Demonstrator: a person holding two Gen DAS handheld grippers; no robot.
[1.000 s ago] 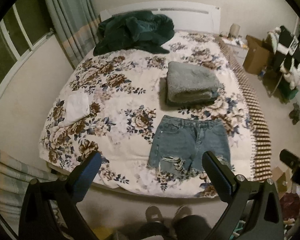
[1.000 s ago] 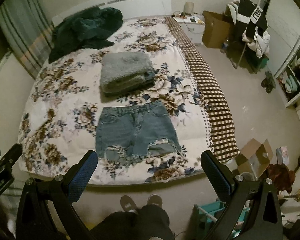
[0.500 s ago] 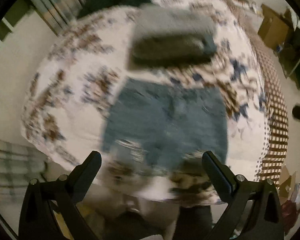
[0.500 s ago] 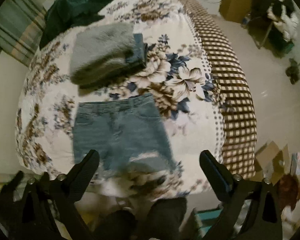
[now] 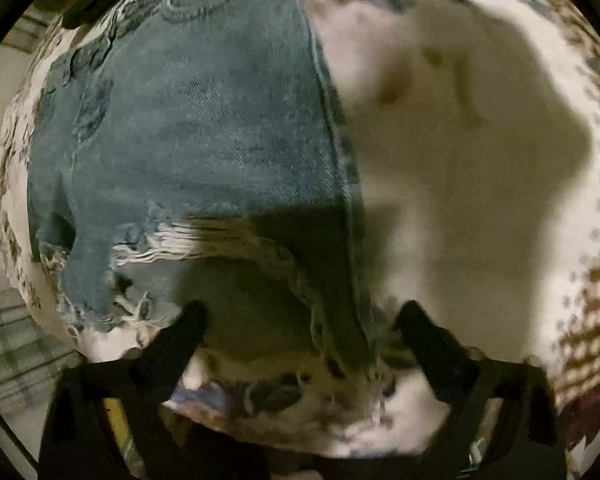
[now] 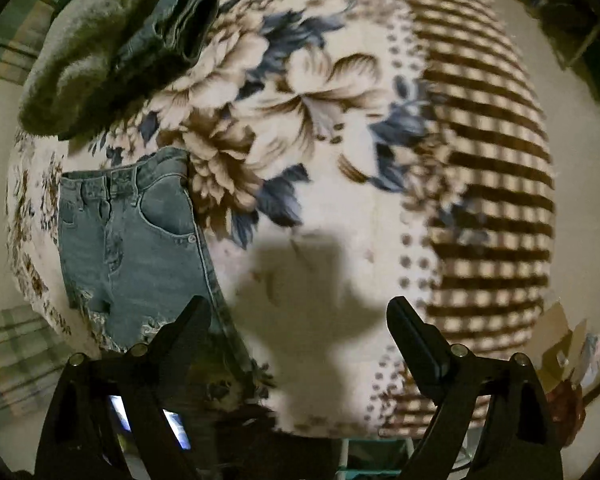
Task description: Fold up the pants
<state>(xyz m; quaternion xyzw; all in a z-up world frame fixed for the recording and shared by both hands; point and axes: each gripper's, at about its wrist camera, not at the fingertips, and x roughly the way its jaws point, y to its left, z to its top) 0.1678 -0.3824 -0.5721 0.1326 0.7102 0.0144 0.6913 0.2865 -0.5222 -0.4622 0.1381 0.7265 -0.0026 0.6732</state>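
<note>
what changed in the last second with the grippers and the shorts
Both grippers dropped from a high view over the whole bed to just above the bedspread. The left gripper now hangs open over the frayed hem of the denim shorts; the right gripper hangs open beside their side seam. Nothing is gripped yet. The shorts stay flat and unfolded, and the folded grey blanket beyond them has not moved.

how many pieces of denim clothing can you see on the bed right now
2. The denim shorts lie flat at the near edge of the floral blanket. A second folded denim piece sits farther back, tucked under the grey fleece stack. That stack may hide more.
</note>
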